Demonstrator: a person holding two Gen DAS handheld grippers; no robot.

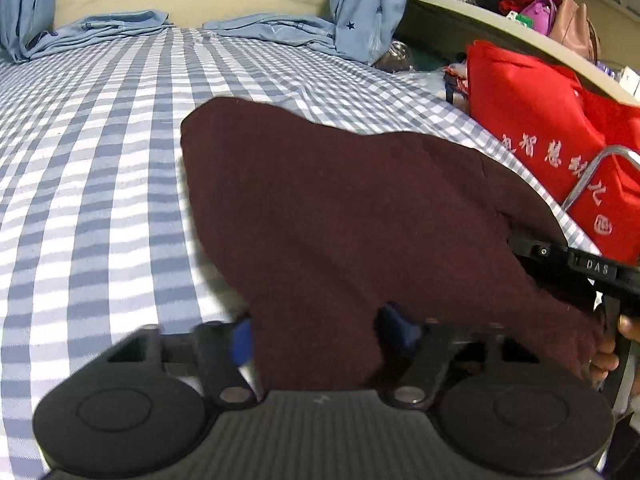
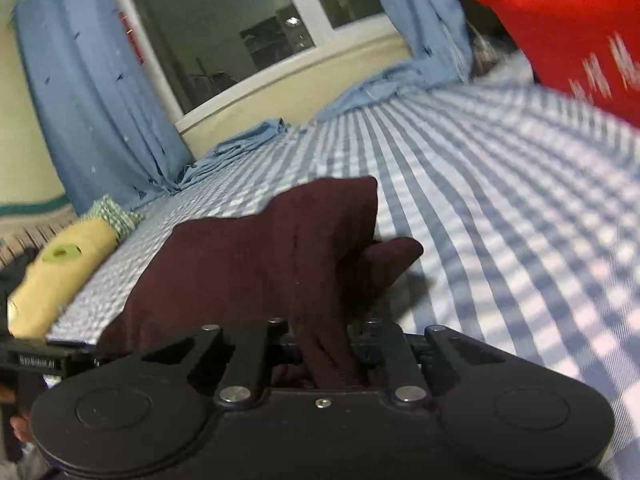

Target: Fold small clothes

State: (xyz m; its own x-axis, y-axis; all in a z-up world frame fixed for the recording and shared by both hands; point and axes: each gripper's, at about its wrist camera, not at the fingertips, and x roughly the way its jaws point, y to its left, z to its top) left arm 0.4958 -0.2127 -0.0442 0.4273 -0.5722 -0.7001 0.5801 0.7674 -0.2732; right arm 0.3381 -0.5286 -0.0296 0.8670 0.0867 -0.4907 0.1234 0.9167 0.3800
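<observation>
A dark maroon garment (image 1: pixel 340 216) hangs lifted above the blue-and-white checked bed sheet (image 1: pixel 100 168). My left gripper (image 1: pixel 316 340) is shut on its near edge; the cloth drapes over the jaws and hides the fingertips. The right gripper's black body (image 1: pixel 580 268) shows at the right of the left wrist view, at the garment's other side. In the right wrist view the same maroon garment (image 2: pixel 256 256) runs bunched between the jaws of my right gripper (image 2: pixel 324 356), which is shut on it. The left gripper's body (image 2: pixel 40 360) shows at the left edge.
A red bag (image 1: pixel 552 144) with white characters stands at the bed's right edge, with shelves of clutter behind. Blue curtains (image 2: pixel 92 88) hang by a window at the far end. A folded yellow cloth (image 2: pixel 64 272) lies at the bed's left edge.
</observation>
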